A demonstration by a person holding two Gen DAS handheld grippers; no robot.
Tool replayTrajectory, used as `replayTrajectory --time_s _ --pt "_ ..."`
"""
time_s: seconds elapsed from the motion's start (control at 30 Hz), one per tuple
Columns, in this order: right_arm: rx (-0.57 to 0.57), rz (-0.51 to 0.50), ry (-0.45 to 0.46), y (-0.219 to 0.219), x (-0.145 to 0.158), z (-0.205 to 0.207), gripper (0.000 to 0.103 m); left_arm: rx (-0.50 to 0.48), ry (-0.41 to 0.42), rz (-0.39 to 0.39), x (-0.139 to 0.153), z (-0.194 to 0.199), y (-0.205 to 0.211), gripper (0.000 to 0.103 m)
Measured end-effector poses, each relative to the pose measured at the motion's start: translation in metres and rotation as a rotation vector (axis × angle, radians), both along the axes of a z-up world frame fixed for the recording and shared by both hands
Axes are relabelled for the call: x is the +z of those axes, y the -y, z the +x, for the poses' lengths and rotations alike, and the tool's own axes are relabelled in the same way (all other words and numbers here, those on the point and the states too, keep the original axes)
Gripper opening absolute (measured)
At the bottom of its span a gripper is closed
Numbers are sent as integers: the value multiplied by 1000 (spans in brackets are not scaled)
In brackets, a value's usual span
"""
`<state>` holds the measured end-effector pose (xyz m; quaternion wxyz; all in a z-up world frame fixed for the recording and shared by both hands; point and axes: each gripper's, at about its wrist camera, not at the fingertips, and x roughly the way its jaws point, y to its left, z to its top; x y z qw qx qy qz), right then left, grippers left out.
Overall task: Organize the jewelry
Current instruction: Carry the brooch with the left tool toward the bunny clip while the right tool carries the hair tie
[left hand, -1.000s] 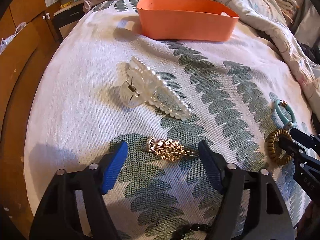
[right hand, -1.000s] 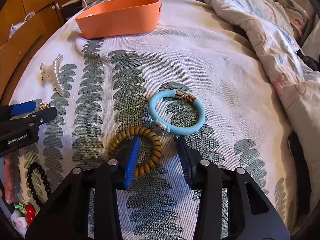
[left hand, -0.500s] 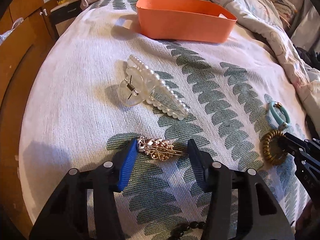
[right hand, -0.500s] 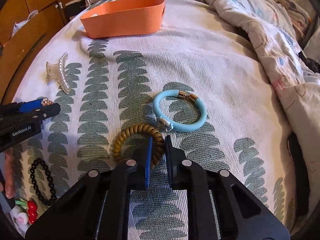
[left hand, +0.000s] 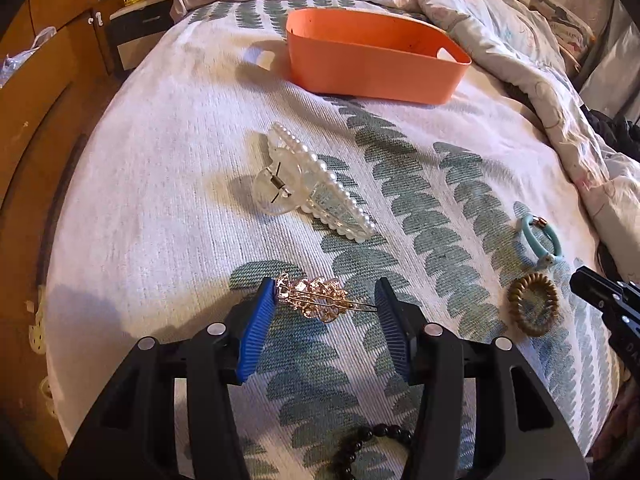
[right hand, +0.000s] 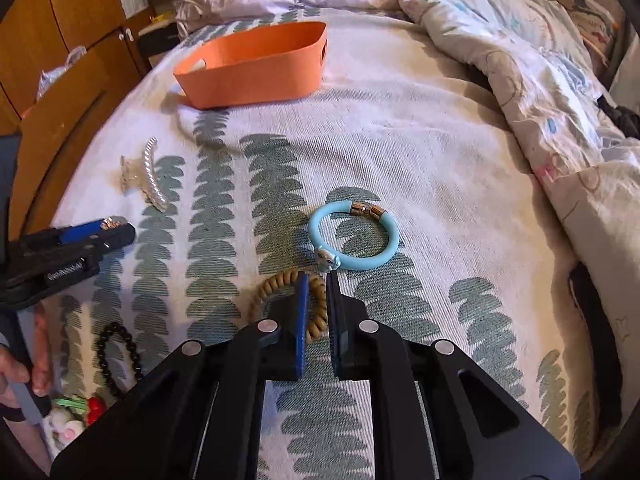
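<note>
Fingers: left gripper pinches gold hair clip endwise | right gripper clamps coil hair tie rim | both likely bound for far orange bin

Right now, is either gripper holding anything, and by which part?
The right gripper is shut on the coil hair tie, pinching its ring on the near right side. The left gripper pinches the gold hair clip end to end.
</note>
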<state>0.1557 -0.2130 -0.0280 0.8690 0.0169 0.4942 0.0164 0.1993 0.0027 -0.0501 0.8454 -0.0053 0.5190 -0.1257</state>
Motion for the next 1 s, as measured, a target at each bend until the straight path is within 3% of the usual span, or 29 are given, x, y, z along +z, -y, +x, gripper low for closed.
replayTrajectory --time_s 0.23,0.5,0.83,1.0 --pt "14 47 6 1 14 -11 10 1 23 9 15 -13 -2 52" --pt "7 -41 -44 -7 -17 5 16 17 7 13 8 -8 -6 52" --pt "20 -53 -101 -9 -33 12 20 14 13 2 9 -7 -5 52" --pt "48 -68 -108 -18 -38 13 34 12 15 1 11 -9 -4 52"
